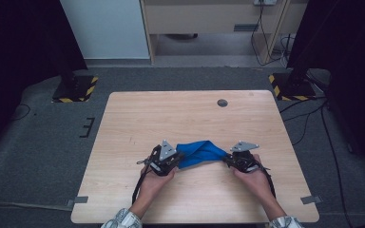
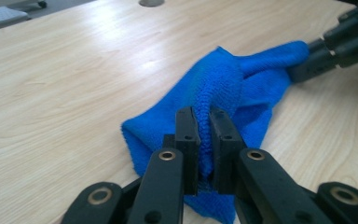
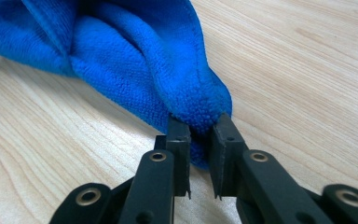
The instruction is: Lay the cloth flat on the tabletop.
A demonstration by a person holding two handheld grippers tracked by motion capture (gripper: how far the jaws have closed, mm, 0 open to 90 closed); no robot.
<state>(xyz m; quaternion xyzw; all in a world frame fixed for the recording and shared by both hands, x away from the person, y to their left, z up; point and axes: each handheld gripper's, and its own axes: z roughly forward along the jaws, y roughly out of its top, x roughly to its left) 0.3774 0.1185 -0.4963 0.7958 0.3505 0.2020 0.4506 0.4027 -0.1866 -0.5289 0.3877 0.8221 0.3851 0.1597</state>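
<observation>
High view shows the blue cloth (image 1: 200, 152) stretched low over the table (image 1: 185, 114) between the left gripper (image 1: 175, 159) and right gripper (image 1: 229, 160), each clenched on an end; soft, light and limp, it is probably best pinched at bunched corners.

Both grippers are showing matte black bodies. The left gripper (image 1: 170, 160) is carrying a grey three-cornered plate on top, dotted with small screws, with a black cable trailing behind it. The right gripper (image 1: 231, 160) is wearing a matching plate and cable. Each jaw is ending in a flat rectangular pad, with brass-ringed pivot holes behind. Pale patterned sleeves are covering the forearms.
</observation>
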